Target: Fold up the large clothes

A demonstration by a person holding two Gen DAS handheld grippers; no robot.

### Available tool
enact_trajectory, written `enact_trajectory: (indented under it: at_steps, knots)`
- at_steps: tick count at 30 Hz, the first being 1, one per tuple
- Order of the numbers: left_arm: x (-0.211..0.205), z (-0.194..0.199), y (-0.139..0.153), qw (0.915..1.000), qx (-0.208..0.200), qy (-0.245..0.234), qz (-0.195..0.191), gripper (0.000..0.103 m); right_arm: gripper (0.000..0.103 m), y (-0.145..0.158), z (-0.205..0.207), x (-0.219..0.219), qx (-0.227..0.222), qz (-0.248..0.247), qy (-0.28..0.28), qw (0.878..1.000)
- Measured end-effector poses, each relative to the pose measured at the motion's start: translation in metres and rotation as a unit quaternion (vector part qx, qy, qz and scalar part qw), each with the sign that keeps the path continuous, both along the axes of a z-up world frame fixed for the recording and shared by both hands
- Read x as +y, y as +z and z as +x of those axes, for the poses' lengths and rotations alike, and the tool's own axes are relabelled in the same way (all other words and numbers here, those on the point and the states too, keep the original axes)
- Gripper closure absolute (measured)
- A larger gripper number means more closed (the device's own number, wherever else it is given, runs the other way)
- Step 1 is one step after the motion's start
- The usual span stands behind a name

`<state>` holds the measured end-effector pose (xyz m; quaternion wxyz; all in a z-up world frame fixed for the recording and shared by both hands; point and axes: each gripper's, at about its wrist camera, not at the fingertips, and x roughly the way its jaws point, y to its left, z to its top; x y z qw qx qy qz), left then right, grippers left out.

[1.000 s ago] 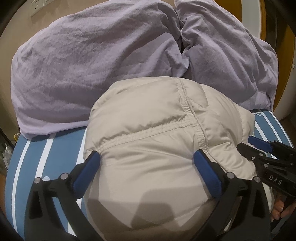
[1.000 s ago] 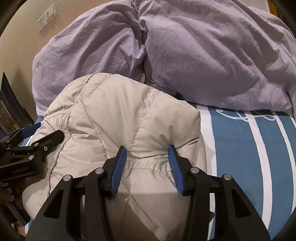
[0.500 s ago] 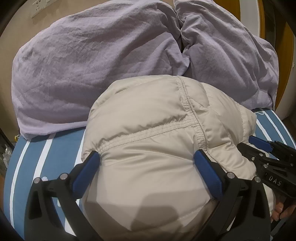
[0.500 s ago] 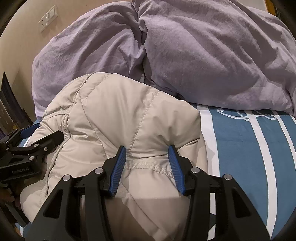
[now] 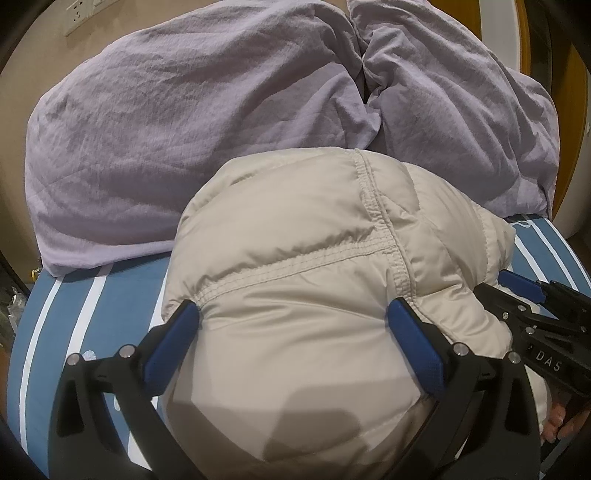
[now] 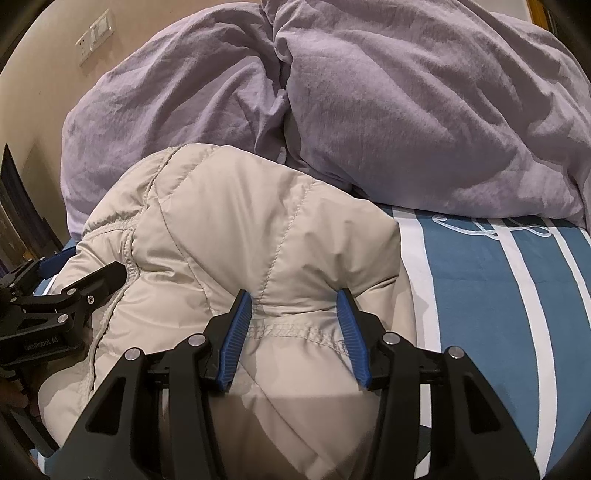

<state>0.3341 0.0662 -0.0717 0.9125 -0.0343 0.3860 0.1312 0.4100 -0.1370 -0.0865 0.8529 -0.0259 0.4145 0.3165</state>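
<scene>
A beige puffer jacket [image 5: 295, 266] lies bunched on the blue-and-white striped bed sheet [image 5: 110, 295]; it also shows in the right wrist view [image 6: 236, 229]. My left gripper [image 5: 291, 317] stands wide around a thick fold of the jacket, its blue pads pressing into both sides. My right gripper [image 6: 293, 302] is narrower and squeezes a seamed fold of the jacket between its pads. Each gripper appears in the other's view, the right one [image 5: 517, 295] at the jacket's right side, the left one [image 6: 74, 280] at its left side.
A crumpled lilac duvet [image 5: 184, 129] is piled behind the jacket across the back of the bed [image 6: 406, 110]. A beige wall with a socket plate [image 5: 79, 14] is behind. Striped sheet [image 6: 498, 314] lies bare to the right of the jacket.
The jacket bundle and both grippers have shifted very slightly; the grips look the same.
</scene>
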Motion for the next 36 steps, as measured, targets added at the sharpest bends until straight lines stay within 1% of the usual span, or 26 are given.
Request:
enact_trajectory:
  at_steps: [4, 8, 10, 11, 12, 13, 17, 19, 21, 22, 26, 29, 34, 36]
  knots:
    - [-0.001, 0.002, 0.001, 0.9999, 0.011, 0.004, 0.001, 0.002, 0.052, 0.001, 0.002, 0.004, 0.006, -0.011, -0.004, 1.000]
    - [-0.002, 0.003, 0.009, 0.9993, 0.035, 0.017, 0.000, 0.002, 0.049, 0.007, 0.004, 0.009, 0.024, -0.037, -0.017, 0.999]
    - [-0.004, -0.003, 0.015, 0.9988, 0.040, 0.027, -0.004, 0.002, 0.041, 0.014, 0.003, 0.011, 0.029, -0.061, -0.029, 0.997]
    - [-0.005, -0.009, 0.019, 0.9988, 0.038, 0.030, -0.007, 0.002, 0.040, 0.019, 0.002, 0.010, 0.032, -0.068, -0.037, 0.996]
    - [-0.006, -0.014, 0.021, 0.9988, 0.036, 0.032, -0.009, 0.002, 0.036, 0.022, 0.001, 0.008, 0.034, -0.069, -0.042, 0.996]
    - [-0.008, -0.022, 0.024, 0.9989, 0.033, 0.033, -0.009, 0.002, 0.029, 0.024, -0.001, 0.005, 0.037, -0.070, -0.050, 0.996]
    - [-0.015, -0.053, 0.033, 0.9991, 0.023, 0.035, -0.009, 0.002, 0.016, 0.032, -0.011, -0.013, 0.061, -0.059, -0.072, 0.994]
    - [-0.016, -0.067, 0.037, 0.9990, 0.022, 0.037, -0.011, 0.002, 0.006, 0.036, -0.019, -0.022, 0.071, -0.053, -0.079, 0.993]
    - [-0.016, -0.084, 0.041, 0.9988, 0.020, 0.039, -0.020, 0.002, 0.004, 0.040, -0.033, -0.029, 0.074, -0.051, -0.082, 0.993]
    - [-0.015, -0.093, 0.043, 0.9985, 0.019, 0.042, -0.028, 0.002, 0.001, 0.044, -0.041, -0.032, 0.072, -0.054, -0.085, 0.992]
    - [-0.011, -0.125, 0.048, 0.9967, 0.018, 0.052, -0.060, 0.002, 0.001, 0.055, -0.073, -0.040, 0.062, -0.069, -0.080, 0.992]
    - [-0.014, -0.153, 0.054, 0.9963, 0.019, 0.050, -0.067, 0.002, 0.001, 0.063, -0.098, -0.048, 0.059, -0.068, -0.072, 0.993]
    - [-0.021, -0.189, 0.063, 0.9961, 0.016, 0.045, -0.074, 0.002, 0.001, 0.073, -0.134, -0.062, 0.072, -0.060, -0.065, 0.994]
    - [-0.024, -0.202, 0.067, 0.9956, 0.014, 0.044, -0.082, 0.002, 0.001, 0.078, -0.146, -0.067, 0.075, -0.054, -0.065, 0.994]
